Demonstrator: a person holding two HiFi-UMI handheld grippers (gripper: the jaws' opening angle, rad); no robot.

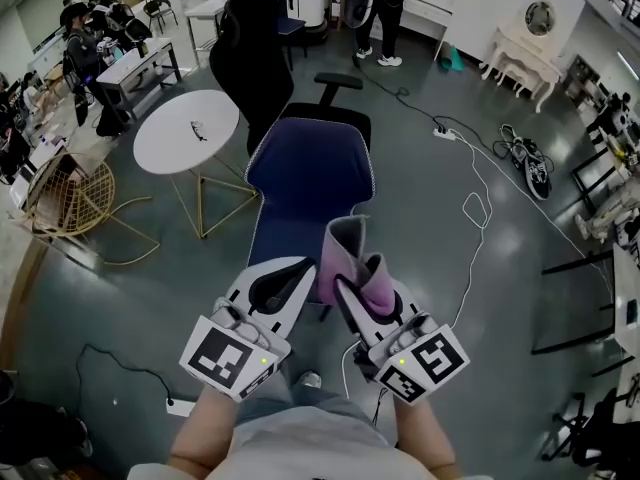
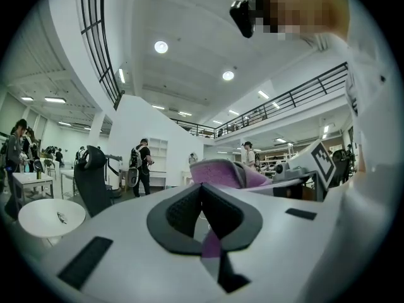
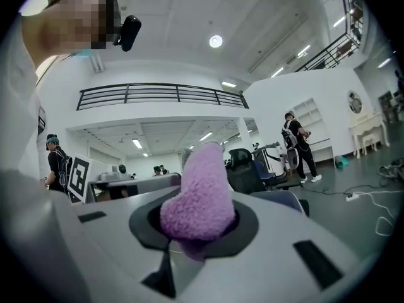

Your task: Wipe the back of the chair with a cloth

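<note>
**Cloth in hand, chair back unwiped**

The right gripper (image 1: 362, 290) is clamped on the purple cloth (image 1: 348, 256), and the left gripper (image 1: 288, 280) is closed on nothing. The blue chair (image 1: 310, 173) stands just ahead. Lay the cloth's broad side flat against the back and wipe with steady pressure.

Grey floor (image 1: 425, 258) carries chair (image 1: 310, 173), round table (image 1: 187, 131), cable (image 1: 462, 142), perhaps shoes (image 1: 530, 160).

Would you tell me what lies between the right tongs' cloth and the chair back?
Nothing: in the head view the cloth, clamped in the right gripper, sits directly before the blue chair back.
</note>
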